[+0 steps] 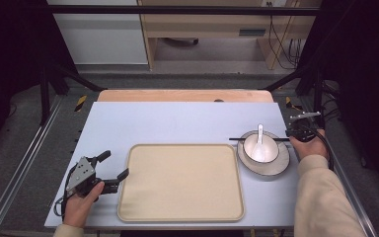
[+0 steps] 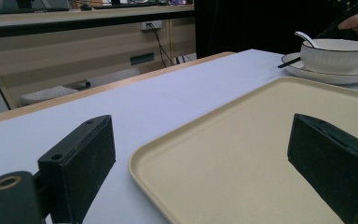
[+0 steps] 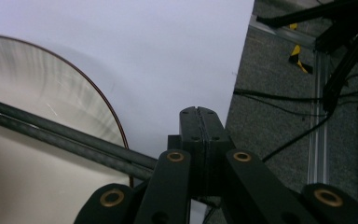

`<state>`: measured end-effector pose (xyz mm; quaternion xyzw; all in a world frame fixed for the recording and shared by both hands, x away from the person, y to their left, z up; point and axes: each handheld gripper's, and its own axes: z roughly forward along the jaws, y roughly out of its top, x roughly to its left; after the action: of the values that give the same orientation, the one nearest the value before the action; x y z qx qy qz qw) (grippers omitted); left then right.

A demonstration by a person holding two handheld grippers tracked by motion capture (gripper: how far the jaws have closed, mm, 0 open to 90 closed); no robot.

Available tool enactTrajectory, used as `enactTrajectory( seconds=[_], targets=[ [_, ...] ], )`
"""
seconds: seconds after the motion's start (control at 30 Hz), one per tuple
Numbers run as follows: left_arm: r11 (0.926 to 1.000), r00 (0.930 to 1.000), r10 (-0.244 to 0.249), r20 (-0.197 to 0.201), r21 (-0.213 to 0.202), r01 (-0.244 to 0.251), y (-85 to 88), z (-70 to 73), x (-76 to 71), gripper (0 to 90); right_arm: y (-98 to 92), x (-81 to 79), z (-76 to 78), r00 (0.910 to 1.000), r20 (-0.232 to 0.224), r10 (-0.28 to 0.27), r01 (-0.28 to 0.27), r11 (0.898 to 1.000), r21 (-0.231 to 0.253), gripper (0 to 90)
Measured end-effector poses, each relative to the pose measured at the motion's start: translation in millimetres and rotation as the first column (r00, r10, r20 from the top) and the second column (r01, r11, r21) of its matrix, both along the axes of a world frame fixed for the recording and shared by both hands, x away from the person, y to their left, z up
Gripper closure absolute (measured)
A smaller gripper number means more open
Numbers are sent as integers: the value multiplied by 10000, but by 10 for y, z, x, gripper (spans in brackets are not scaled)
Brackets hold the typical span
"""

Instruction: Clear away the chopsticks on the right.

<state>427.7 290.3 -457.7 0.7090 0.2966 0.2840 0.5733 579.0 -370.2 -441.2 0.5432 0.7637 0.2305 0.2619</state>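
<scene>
Chopsticks [image 1: 259,139]: thin, black, straight rods

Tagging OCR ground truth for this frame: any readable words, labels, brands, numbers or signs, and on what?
None can be read.
The dark label plate on the wooden cabinet behind the table: too small and blurred to read.
Yellow-and-black hazard tape on the floor: stripes, no lettering.
The tray, bowl, plate, chopsticks and both grippers: no print visible.
</scene>
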Motion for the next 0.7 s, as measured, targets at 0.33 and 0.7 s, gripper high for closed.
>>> enactTrajectory(
  seconds=[0.33, 0.7],
  targets=[
    [9998, 10000, -28, -62, 218, 30, -34, -17, 1, 74, -75, -308, -31, 9972, -729, 173, -191, 9995, -244, 900],
    [9987, 9996, -222, -165, 448, 229, -103, -40, 45, 77, -157, -821, 35, 9977, 466, 490, -517, 9970, 583, 842]
  ],
)
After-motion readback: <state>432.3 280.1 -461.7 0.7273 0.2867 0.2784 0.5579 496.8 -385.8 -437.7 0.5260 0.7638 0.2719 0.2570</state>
